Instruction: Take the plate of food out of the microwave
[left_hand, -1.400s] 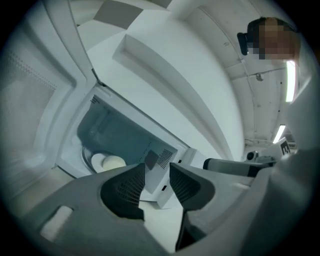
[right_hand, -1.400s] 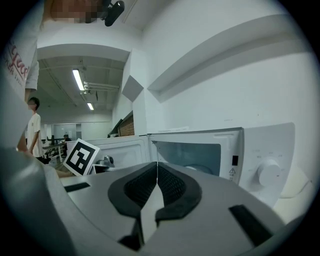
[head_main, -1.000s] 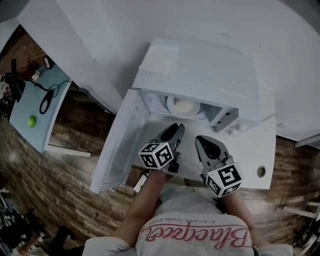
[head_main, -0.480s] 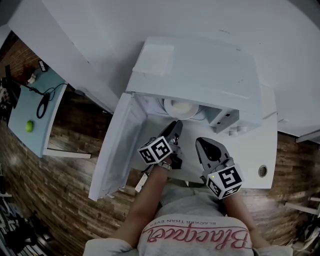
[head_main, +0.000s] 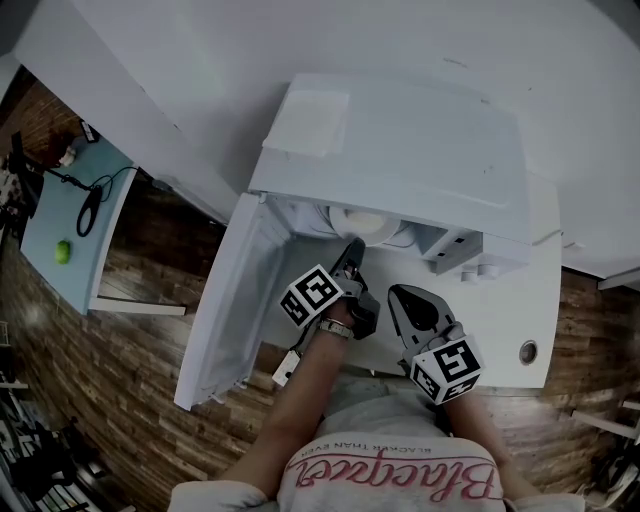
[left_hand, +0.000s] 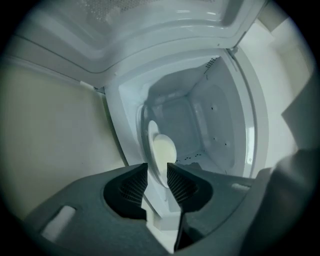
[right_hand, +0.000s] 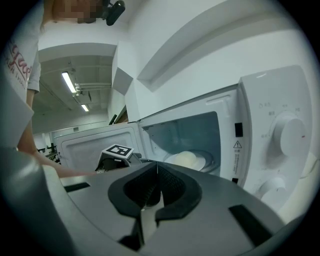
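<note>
A white microwave (head_main: 400, 140) stands on a white table with its door (head_main: 235, 300) swung open to the left. Inside lies a white plate (head_main: 362, 222) with a pale mound of food (left_hand: 164, 149). My left gripper (head_main: 351, 255) reaches into the opening, rolled onto its side. It is open, and the plate's near rim (left_hand: 156, 170) shows in the gap between its fingertips; the pads do not press on it. My right gripper (head_main: 405, 298) hangs back over the table in front of the control panel, shut on nothing. From there the plate (right_hand: 190, 160) is visible inside the cavity.
The microwave's dials (right_hand: 287, 135) are on its right side. The white table (head_main: 500, 320) has a round cable hole (head_main: 527, 351). A light blue desk (head_main: 60, 200) with a green ball (head_main: 63, 251) stands far left on a wooden floor.
My left gripper has moved forward from the table front into the microwave opening, up to the plate's rim. The right gripper has hardly moved.
</note>
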